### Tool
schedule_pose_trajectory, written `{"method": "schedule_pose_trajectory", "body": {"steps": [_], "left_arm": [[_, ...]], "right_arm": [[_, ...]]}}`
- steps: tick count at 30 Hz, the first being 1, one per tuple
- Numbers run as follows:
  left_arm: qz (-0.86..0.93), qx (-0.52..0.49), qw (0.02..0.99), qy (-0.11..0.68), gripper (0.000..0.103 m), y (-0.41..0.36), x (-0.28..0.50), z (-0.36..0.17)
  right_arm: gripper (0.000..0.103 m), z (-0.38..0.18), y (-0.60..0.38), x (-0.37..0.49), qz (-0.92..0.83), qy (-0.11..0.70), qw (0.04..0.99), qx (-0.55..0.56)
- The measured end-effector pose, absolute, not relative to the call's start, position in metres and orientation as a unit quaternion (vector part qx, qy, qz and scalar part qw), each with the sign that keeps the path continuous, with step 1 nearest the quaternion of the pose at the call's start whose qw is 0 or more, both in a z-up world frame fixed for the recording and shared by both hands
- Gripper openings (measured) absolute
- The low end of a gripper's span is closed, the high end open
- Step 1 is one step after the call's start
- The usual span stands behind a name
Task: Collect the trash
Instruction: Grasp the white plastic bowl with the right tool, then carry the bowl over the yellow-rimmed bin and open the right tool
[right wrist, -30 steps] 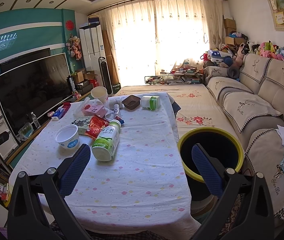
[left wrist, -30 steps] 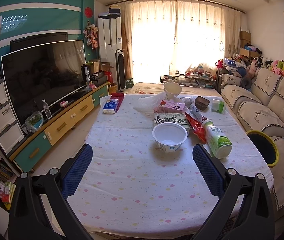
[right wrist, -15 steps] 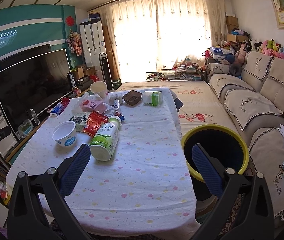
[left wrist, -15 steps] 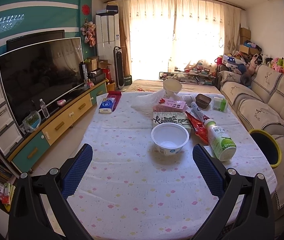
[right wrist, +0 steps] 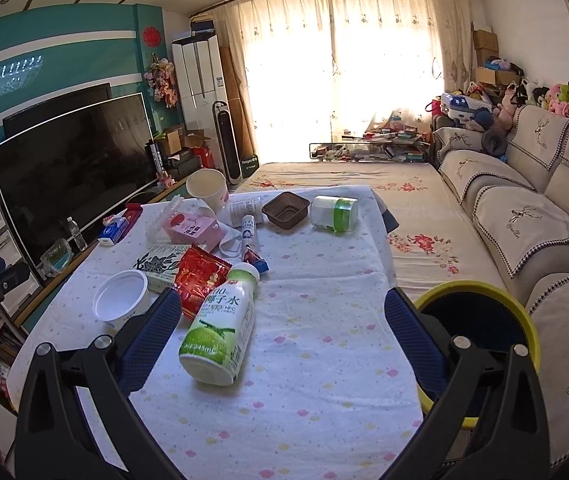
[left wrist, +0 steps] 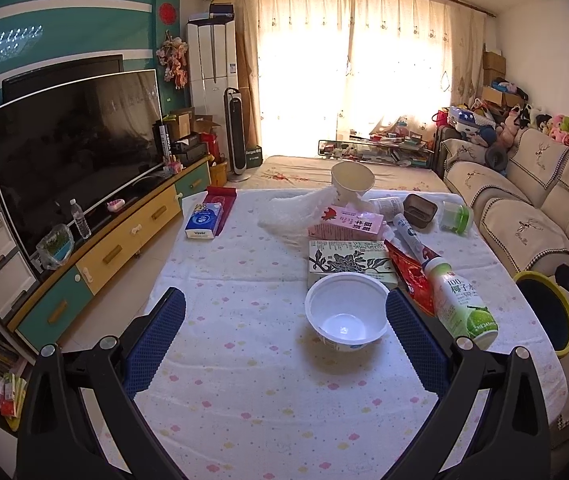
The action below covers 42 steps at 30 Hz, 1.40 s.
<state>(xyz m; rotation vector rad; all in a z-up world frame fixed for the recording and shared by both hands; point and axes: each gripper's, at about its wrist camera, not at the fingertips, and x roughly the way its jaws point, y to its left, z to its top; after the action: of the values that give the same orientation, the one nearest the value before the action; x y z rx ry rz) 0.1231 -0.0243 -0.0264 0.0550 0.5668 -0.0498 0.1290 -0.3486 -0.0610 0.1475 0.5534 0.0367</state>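
Observation:
Trash lies on a table [left wrist: 244, 400] with a dotted white cloth. A white plastic bowl [left wrist: 346, 312] stands just beyond my open, empty left gripper [left wrist: 284, 320], toward its right finger. A coconut-water bottle [right wrist: 220, 332] lies on its side between the fingers of my open, empty right gripper [right wrist: 282, 320]; it also shows in the left wrist view [left wrist: 460, 304]. Behind lie a red snack wrapper [right wrist: 200, 276], a flowered box [left wrist: 348, 260], a pink carton [left wrist: 346, 226], a paper cup [left wrist: 352, 180] and a brown tray [right wrist: 286, 209]. A yellow-rimmed dark bin [right wrist: 480, 320] stands right of the table.
A blue tissue pack [left wrist: 204, 220] and a green-lidded jar [right wrist: 334, 212] lie farther back. A TV [left wrist: 72, 148] on a low cabinet runs along the left. A beige sofa [right wrist: 524, 208] runs along the right, beside the bin.
Both grippers have moved forward over the table. The bowl and the bottle appear nearer, the bottle now between the right fingers. Both grippers stay open.

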Motion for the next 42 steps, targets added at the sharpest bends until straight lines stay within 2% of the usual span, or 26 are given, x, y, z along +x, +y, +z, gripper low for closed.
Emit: {"method": "schedule_pose_trajectory", "body": {"steps": [6,8,9,14,16,22,27,30,42], "left_arm": [[-0.011,0.022,0.960,0.280,0.099,-0.016,0.148,-0.026],[0.001,0.020,0.962,0.273,0.099,-0.008,0.152,-0.022],[0.007,0.018,0.963,0.268,0.099,-0.004,0.152,-0.019],[0.032,0.013,0.969,0.245,0.099,0.020,0.153,-0.005],[0.034,0.008,0.970,0.242,0.099,0.027,0.152,-0.004],[0.028,0.005,0.968,0.248,0.099,0.036,0.154,-0.009],[0.021,0.001,0.967,0.253,0.099,0.040,0.153,-0.016],[0.017,0.001,0.966,0.256,0.099,0.039,0.153,-0.018],[0.007,0.009,0.968,0.253,0.099,0.027,0.148,-0.014]], "right_arm": [[0.095,-0.063,-0.300,0.163,0.093,0.283,0.953,0.055],[0.085,-0.067,-0.279,0.175,0.121,0.296,0.946,0.044],[0.077,-0.068,-0.267,0.181,0.131,0.302,0.943,0.038],[0.059,-0.082,-0.224,0.213,0.167,0.338,0.926,0.019],[0.049,-0.089,-0.210,0.226,0.167,0.355,0.920,0.004],[0.032,-0.117,-0.181,0.262,0.165,0.410,0.897,-0.011],[0.031,-0.135,-0.170,0.274,0.164,0.439,0.883,-0.014],[0.010,-0.139,-0.171,0.276,0.165,0.444,0.881,-0.003],[0.007,-0.076,-0.214,0.236,0.180,0.361,0.913,0.062]]}}
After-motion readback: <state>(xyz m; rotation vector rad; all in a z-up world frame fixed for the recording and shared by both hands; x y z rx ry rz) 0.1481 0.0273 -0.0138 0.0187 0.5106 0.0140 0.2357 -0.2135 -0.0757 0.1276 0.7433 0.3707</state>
